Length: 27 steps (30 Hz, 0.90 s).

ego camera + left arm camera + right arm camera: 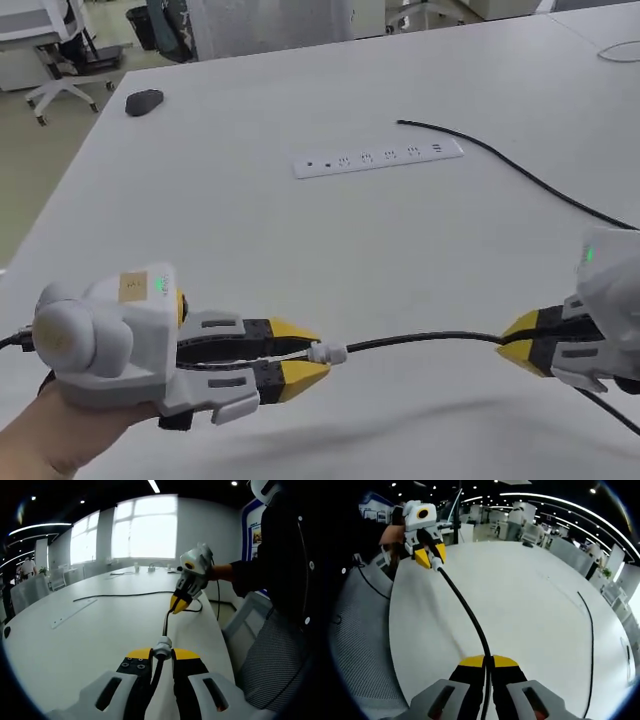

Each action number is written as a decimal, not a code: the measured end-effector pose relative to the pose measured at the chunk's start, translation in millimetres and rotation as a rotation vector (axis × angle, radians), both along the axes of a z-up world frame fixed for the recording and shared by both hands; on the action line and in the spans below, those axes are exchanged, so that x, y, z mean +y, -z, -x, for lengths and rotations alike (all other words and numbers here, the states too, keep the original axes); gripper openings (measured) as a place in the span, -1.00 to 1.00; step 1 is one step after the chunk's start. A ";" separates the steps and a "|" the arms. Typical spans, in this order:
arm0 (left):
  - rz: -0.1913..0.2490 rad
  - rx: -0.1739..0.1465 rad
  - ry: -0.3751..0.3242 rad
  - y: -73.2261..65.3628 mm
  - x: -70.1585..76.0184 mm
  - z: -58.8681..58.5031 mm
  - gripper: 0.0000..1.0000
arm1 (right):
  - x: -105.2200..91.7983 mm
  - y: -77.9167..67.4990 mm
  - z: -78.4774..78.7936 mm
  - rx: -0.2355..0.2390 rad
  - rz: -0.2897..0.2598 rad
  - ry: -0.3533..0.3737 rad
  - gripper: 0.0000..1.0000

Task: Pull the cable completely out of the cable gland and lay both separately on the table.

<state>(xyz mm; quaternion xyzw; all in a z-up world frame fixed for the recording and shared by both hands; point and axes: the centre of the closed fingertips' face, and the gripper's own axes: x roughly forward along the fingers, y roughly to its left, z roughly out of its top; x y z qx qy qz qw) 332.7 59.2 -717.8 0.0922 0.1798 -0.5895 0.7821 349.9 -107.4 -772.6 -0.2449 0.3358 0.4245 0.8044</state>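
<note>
A black cable [420, 340] runs between my two grippers above the white table [300, 240]. My left gripper [305, 360] is shut on the white cable gland [328, 352], which pokes out past its yellow tips; the gland [161, 647] and the cable [165, 625] leaving it appear in the left gripper view. My right gripper [512, 340] is shut on the cable about a hand's length to the right. In the right gripper view the cable [465, 610] stretches from my jaws to the gland [436, 566] in the left gripper [431, 560].
A white power strip [378, 158] lies mid-table, with another black cable [520, 172] running off to the right. A dark mouse [144, 101] sits at the far left. Office chairs stand beyond the table's edge.
</note>
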 end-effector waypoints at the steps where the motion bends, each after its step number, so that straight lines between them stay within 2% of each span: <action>1: -0.002 0.004 -0.002 0.7 1.5 0.2 -0.70 | -3.3 1.7 -0.3 0.003 0.001 0.007 -1.00; 8: -0.006 0.011 -0.010 2.7 4.5 1.1 -0.70 | -10.5 13.1 2.6 0.019 0.033 0.018 -1.00; 10: -0.010 0.013 -0.009 3.5 4.2 1.9 -0.70 | -10.3 19.4 5.2 0.052 0.046 0.015 -1.00; 11: -0.010 0.014 -0.008 3.6 4.1 2.0 -0.70 | -10.9 24.5 9.0 0.089 0.061 0.011 -1.00; 13: -0.005 0.023 -0.014 3.7 3.8 1.5 -0.70 | -11.0 27.1 5.6 0.099 0.067 0.027 -0.98; 17: -0.002 0.022 -0.024 1.9 6.3 -0.1 -0.70 | -13.0 28.7 3.6 0.116 0.102 0.020 -0.77; 20: -0.005 0.020 -0.029 1.5 9.0 -1.6 -0.70 | -7.4 25.1 7.4 0.126 0.102 -0.006 -0.55; 21: -0.005 0.020 -0.030 1.5 9.2 -1.6 -0.70 | -2.7 21.3 7.9 0.125 0.086 -0.012 -0.43; 22: -0.007 0.019 -0.029 1.8 9.3 -1.6 -0.70 | 14.5 10.6 8.6 0.111 0.011 -0.038 -0.33; 23: -0.009 0.019 -0.028 2.3 9.3 -1.2 -0.70 | 29.0 1.1 12.9 0.118 -0.052 -0.071 -0.28; 24: -0.010 0.020 -0.025 2.8 8.9 -0.8 -0.70 | 46.1 -12.5 15.3 0.126 -0.130 -0.078 -0.30; 25: -0.010 0.021 -0.025 3.0 8.4 -0.7 -0.70 | 56.7 -21.1 15.7 0.120 -0.170 -0.092 -0.32; 27: -0.006 0.019 -0.028 2.4 6.9 -1.5 -0.70 | 74.4 -35.0 14.3 0.085 -0.210 -0.140 -0.38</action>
